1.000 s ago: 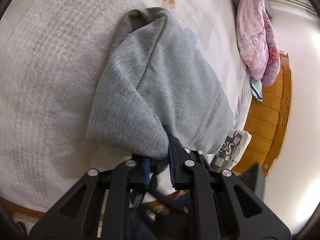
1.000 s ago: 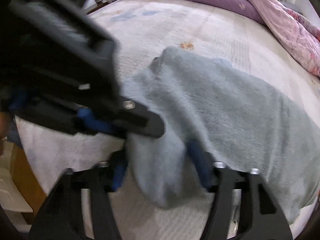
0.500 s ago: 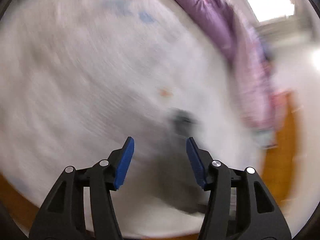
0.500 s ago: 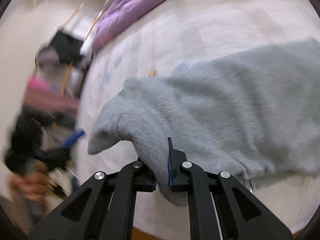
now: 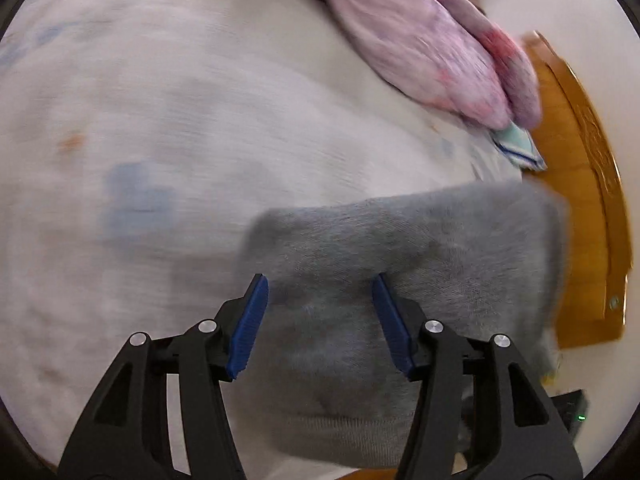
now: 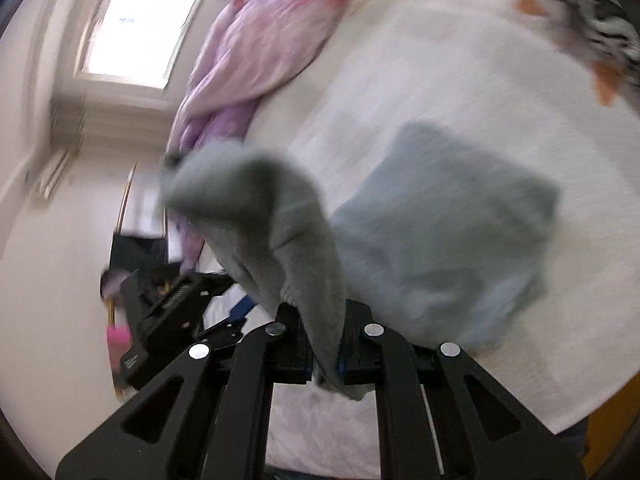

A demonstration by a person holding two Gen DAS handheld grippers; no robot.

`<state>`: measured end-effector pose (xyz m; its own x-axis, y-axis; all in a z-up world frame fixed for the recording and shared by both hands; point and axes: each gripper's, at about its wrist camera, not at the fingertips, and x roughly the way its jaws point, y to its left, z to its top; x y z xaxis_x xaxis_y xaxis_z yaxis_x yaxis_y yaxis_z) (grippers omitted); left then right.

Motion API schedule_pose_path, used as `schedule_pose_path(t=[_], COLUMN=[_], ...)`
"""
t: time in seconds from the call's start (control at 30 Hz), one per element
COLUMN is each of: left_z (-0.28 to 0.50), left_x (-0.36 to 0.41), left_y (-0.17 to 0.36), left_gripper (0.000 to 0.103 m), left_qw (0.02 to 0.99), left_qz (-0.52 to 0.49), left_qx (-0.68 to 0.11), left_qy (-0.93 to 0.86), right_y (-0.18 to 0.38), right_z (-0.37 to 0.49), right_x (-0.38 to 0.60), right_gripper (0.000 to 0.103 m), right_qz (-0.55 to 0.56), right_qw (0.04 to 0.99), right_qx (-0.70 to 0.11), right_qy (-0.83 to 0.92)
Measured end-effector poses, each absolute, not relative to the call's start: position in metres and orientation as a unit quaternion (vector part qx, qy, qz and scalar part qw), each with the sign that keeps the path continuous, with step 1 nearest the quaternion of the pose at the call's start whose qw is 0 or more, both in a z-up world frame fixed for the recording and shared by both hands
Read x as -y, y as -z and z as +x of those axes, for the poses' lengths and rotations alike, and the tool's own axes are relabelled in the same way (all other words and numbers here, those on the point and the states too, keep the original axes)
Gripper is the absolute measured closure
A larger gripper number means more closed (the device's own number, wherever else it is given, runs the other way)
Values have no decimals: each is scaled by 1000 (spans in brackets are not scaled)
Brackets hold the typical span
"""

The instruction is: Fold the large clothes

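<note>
A grey sweatshirt-like garment (image 5: pixel 420 264) lies on the white bed near its right edge. My left gripper (image 5: pixel 320 320) is open just above the garment's near part, holding nothing. My right gripper (image 6: pixel 324 352) is shut on a fold of the same grey garment (image 6: pixel 280 224) and lifts it off the bed, while the rest of the cloth (image 6: pixel 448 232) lies flat beyond. The left gripper (image 6: pixel 192 320) shows as a black shape at the lower left of the right wrist view.
A pink and purple quilt (image 5: pixel 424 40) is heaped along the far side of the bed (image 5: pixel 200 120). A wooden bed frame (image 5: pixel 584 208) runs along the right edge. A striped cloth (image 6: pixel 600 32) lies at the far corner in the right wrist view.
My left gripper let go of the garment, opened and swung over its flat part. My right gripper closed on a fold and raised it.
</note>
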<state>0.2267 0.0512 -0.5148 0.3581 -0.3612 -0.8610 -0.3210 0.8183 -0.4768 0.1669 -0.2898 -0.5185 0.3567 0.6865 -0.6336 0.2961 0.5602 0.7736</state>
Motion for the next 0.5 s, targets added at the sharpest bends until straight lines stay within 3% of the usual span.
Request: schedule_pose_path(t=[0.07,0.23,0.5], left_z=[238,264,270], left_x=[-22,16,15], left_y=[526,560,558], left_gripper=[31,27,27], left_qw=[772,768,760], left_qz=[-255,-129,-143], left_qx=[-582,-626,-633], left_qy=[18,-30,-40], right_y=[551,605,543], right_z=[173,183,204], right_x=[312,331,331], right_gripper=[95,84,83], right_qz=[466,427,280], right_qw=[664,621,711], right_qx=[-576,-655,-633], right_qy=[-106,-62,-126])
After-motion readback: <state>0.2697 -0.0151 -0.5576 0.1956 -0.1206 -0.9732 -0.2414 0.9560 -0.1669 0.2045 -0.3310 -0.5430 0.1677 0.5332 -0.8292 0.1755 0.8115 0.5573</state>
